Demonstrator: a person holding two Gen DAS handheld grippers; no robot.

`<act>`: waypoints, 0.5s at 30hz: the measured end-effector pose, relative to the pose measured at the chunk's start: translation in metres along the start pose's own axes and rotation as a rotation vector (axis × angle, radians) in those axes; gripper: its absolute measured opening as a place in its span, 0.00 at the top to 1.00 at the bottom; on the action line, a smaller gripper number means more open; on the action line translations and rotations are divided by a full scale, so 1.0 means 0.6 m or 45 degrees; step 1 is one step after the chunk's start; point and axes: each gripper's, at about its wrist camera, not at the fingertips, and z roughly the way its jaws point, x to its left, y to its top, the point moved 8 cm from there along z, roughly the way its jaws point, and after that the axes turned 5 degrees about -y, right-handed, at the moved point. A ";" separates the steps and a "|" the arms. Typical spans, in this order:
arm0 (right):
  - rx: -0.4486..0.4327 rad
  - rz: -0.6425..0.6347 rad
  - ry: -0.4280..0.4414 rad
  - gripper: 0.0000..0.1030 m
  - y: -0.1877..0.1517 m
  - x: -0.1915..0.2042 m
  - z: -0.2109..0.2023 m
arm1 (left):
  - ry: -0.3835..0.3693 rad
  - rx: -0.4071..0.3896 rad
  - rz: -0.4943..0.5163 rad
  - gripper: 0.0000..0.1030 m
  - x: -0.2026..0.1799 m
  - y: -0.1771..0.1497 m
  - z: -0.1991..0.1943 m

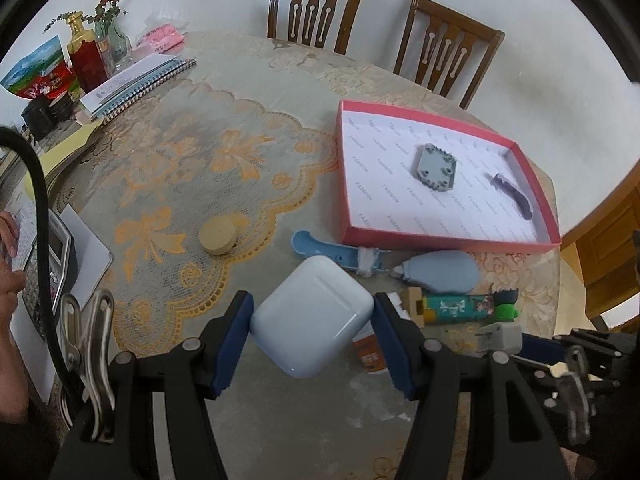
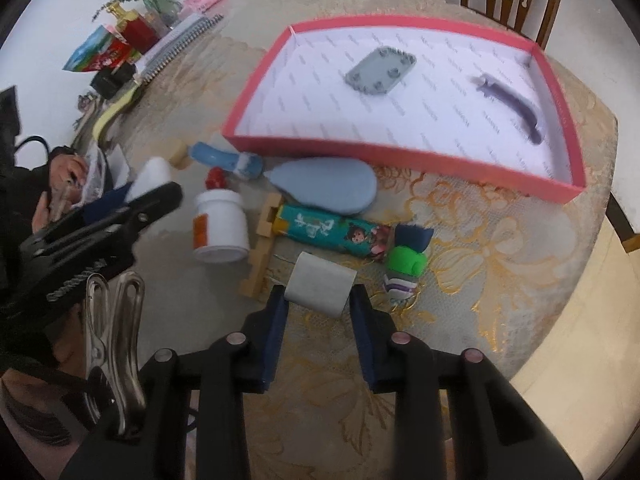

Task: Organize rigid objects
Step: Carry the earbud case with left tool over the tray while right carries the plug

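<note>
A white earbud case (image 1: 310, 316) is clamped in the left hand-held gripper (image 1: 312, 320) above the worktop (image 1: 180, 160). A grey charger block (image 2: 320, 289) is gripped between the right hand-held gripper (image 2: 319, 304) pads, near the pink box (image 2: 400, 152).

Soft, even daylight fills both views, with shadows only faint beneath objects. The white wall (image 1: 540, 8) blows out to near glare. Fisheye distortion bends the table edge (image 2: 600, 240) and darkens the corners. The right wrist view is smeared by motion blur (the pink box (image 2: 400, 152) especially); the left stays sharper.
</note>
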 end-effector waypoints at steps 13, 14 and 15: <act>-0.083 0.011 0.049 0.68 0.030 -0.028 -0.058 | -0.001 -0.058 0.014 0.38 -0.054 0.055 -0.020; -0.087 0.015 0.048 0.68 0.033 -0.034 -0.060 | -0.005 -0.062 0.019 0.38 -0.060 0.061 -0.019; -0.091 0.020 0.047 0.68 0.037 -0.038 -0.062 | -0.010 -0.066 0.026 0.38 -0.068 0.068 -0.017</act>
